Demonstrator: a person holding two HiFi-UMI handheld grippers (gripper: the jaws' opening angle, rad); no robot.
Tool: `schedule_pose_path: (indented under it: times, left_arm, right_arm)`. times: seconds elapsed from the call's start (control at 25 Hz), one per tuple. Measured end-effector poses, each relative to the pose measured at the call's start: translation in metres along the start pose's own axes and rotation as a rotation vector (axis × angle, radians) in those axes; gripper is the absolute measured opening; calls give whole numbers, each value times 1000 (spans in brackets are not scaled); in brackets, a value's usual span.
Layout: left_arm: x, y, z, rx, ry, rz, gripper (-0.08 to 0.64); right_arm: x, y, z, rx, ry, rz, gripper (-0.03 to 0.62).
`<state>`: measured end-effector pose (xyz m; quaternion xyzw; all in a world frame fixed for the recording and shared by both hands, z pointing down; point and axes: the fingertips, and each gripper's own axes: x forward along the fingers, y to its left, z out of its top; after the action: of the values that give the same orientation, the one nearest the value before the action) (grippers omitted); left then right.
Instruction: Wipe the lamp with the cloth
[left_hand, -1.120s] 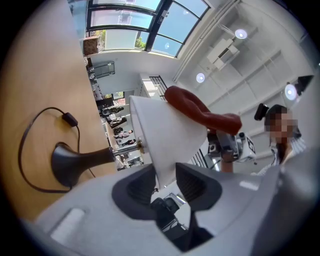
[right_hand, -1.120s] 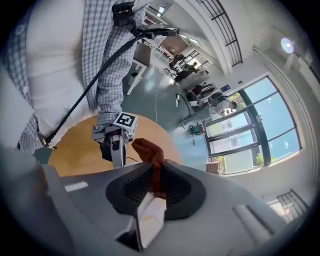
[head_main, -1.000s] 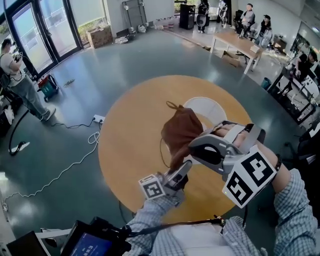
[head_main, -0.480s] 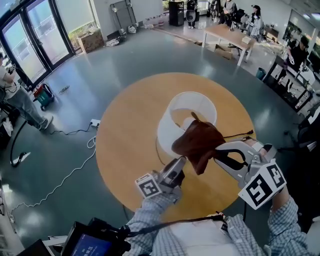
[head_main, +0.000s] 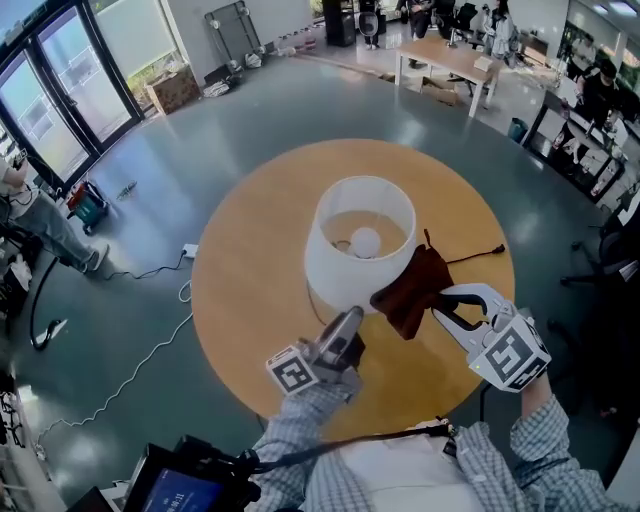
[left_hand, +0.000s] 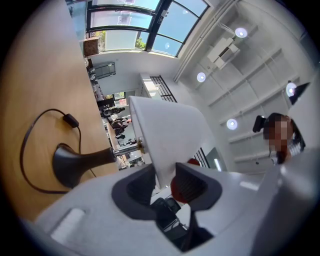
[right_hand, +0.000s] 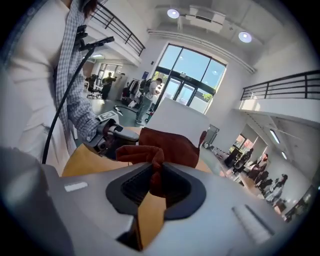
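Showing one lamp (head_main: 338, 262), one cloth (head_main: 412, 292), one table (head_main: 250, 290)

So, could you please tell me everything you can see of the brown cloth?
The cloth is a reddish-brown, soft, suede-like rag, crumpled into folds. One bunched corner is pinched between the fingers of the right gripper, and the rest hangs loose above the round table, at the right side of the white lampshade; actual contact is unclear.
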<state>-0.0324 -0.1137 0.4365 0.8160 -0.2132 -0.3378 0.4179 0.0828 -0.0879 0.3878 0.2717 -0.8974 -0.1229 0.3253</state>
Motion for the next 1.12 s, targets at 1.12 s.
schedule_pose_path:
  times: [1.12]
  left_arm:
    - [-12,-1,-4,141,107,93,213]
  right_arm:
    - [27,-11,-22,331,-164,-81,57]
